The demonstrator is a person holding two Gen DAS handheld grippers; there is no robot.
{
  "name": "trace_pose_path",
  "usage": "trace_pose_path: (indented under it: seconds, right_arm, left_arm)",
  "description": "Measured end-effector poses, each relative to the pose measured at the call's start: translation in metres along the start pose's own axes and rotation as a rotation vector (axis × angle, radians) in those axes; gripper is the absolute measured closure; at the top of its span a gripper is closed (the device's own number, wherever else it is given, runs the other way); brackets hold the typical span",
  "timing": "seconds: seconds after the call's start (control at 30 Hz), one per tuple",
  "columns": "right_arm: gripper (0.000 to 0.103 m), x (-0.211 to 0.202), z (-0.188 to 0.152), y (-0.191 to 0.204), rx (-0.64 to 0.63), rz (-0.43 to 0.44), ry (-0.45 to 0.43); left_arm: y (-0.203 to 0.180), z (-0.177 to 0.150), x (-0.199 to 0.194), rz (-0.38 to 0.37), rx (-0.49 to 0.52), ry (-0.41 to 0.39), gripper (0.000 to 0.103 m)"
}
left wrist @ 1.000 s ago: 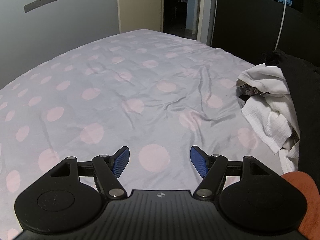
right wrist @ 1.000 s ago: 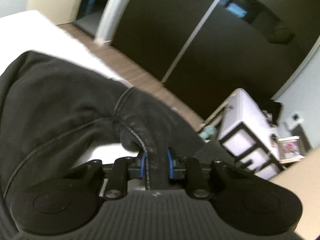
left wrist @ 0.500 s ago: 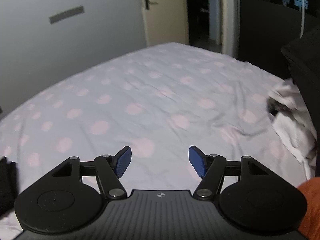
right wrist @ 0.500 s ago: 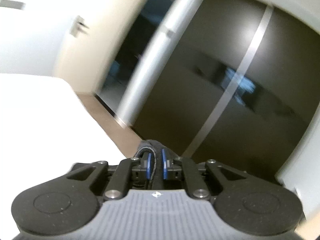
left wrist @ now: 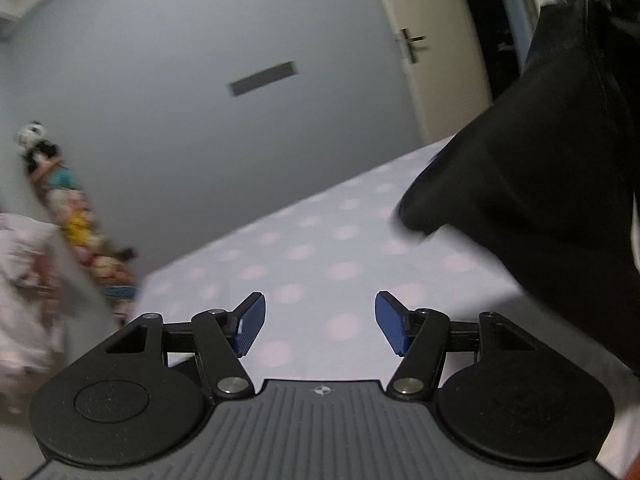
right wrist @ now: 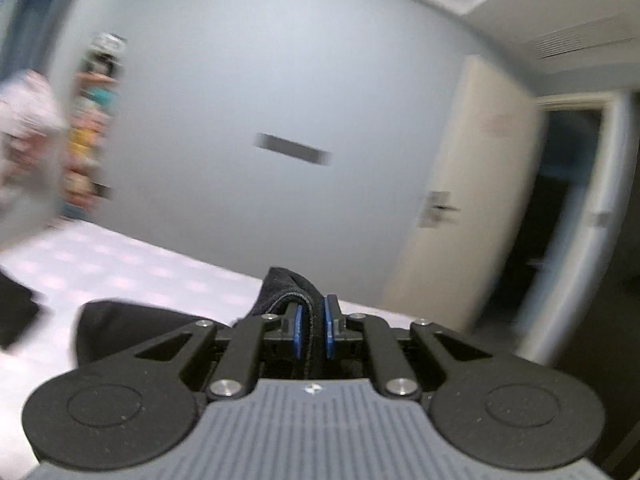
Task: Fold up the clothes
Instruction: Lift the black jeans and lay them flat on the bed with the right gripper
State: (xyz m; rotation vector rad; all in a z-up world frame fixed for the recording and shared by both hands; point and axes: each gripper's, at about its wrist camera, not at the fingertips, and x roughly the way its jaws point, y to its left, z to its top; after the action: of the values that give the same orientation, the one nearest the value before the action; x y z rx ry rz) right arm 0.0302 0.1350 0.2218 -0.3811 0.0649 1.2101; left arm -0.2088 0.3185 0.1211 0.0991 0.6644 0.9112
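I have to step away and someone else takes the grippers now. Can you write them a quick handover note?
Right gripper: shut on a seamed edge of the black garment, which hangs lifted above the bed.
Left gripper: open with nothing between the pads; its jaws have just been closing a little.
Done: garment picked up.
Left: probably catch a second edge with the left gripper, spread the garment on the bed, then fold it.
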Motion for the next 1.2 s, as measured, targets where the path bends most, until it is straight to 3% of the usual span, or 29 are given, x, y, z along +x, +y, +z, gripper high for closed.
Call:
trace_pose_path:
  seconds: [0.07, 0.13, 0.3, 0.43, 0.53, 0.67, 0.87, 0.9, 0.93, 1.03, 1.2]
  right_arm:
    - [0.092, 0.006, -0.009, 0.029, 0.002, 0.122, -0.014]
    - [0.093, 0.016, -0.032, 0.049, 0.01, 0.217, 0.028]
    - [0.098, 0.061, -0.106, 0.105, -0.03, 0.36, 0.255]
    - [0.097, 0.054, -0.195, 0.132, -0.159, 0.409, 0.423]
    - [0.097, 0.059, -0.235, 0.138, -0.202, 0.371, 0.575]
    - [0.097, 0.066, -0.284, 0.132, -0.167, 0.333, 0.703]
    - [0.09, 0.075, -0.277, 0.124, -0.052, 0.379, 0.708]
    - [0.084, 0.073, -0.267, 0.119, -0.032, 0.386, 0.702]
    - [0.072, 0.07, -0.262, 0.112, -0.002, 0.392, 0.693]
    - [0.063, 0.057, -0.246, 0.084, 0.09, 0.404, 0.645]
    - [0.058, 0.057, -0.252, 0.034, 0.213, 0.264, 0.603]
  left_arm:
    - [0.018, -0.009, -0.007, 0.043, 0.008, 0.025, 0.031]
    - [0.031, -0.021, -0.007, 0.065, 0.003, 0.06, 0.031]
    - [0.04, -0.068, 0.028, 0.023, -0.042, 0.218, 0.031]
    - [0.034, -0.105, 0.056, -0.042, -0.023, 0.303, 0.031]
    - [0.025, -0.125, 0.07, -0.128, -0.006, 0.336, 0.031]
    - [0.0, -0.146, 0.095, -0.225, 0.003, 0.354, 0.03]
    - [-0.038, -0.151, 0.148, -0.31, -0.06, 0.359, 0.023]
    - [-0.042, -0.15, 0.157, -0.311, -0.081, 0.363, 0.023]
    - [-0.044, -0.149, 0.167, -0.309, -0.103, 0.369, 0.023]
    - [-0.049, -0.147, 0.197, -0.302, -0.173, 0.38, 0.023]
    - [-0.054, -0.149, 0.247, -0.306, -0.258, 0.41, 0.023]
